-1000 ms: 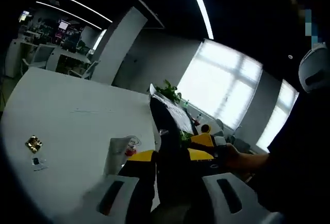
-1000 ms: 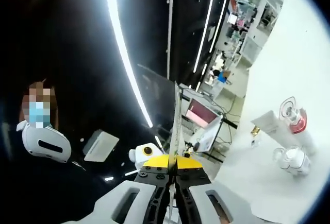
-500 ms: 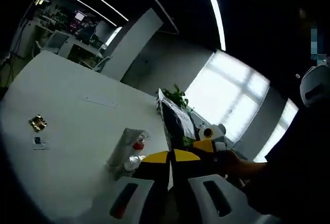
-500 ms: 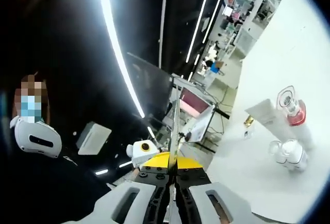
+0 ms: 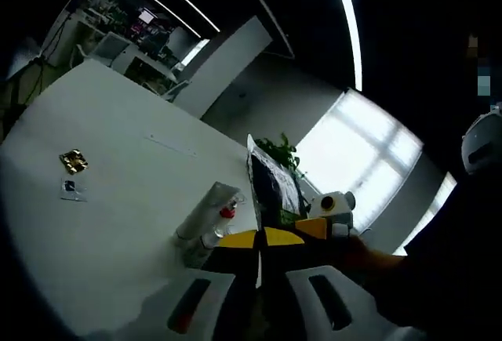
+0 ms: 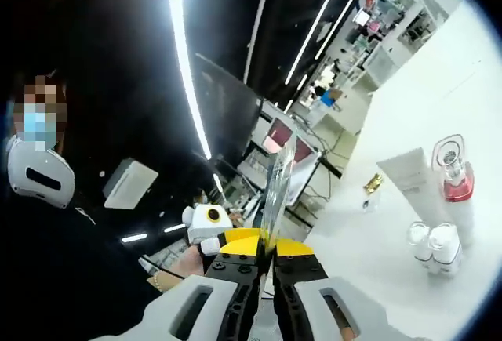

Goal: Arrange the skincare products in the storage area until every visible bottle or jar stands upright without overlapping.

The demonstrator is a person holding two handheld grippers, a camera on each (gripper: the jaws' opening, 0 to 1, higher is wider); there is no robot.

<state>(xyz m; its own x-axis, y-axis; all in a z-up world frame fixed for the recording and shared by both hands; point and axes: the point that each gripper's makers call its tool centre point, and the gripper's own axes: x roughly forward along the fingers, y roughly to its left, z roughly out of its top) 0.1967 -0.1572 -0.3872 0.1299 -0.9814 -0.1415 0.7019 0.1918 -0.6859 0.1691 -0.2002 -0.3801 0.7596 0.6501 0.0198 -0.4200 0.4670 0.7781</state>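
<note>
Both the left gripper and the right gripper are clenched on 1 thin clear sheet, held edge-on above the white table.

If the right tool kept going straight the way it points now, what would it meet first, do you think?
The right tool is shut on a thin clear panel held edge-on, so that leads. Beyond its tip I see only distant office background; the way looks free, though depth is unclear. The bottles lie off to one side.

No lettering can be read on any product (all too small or blurred).
</note>
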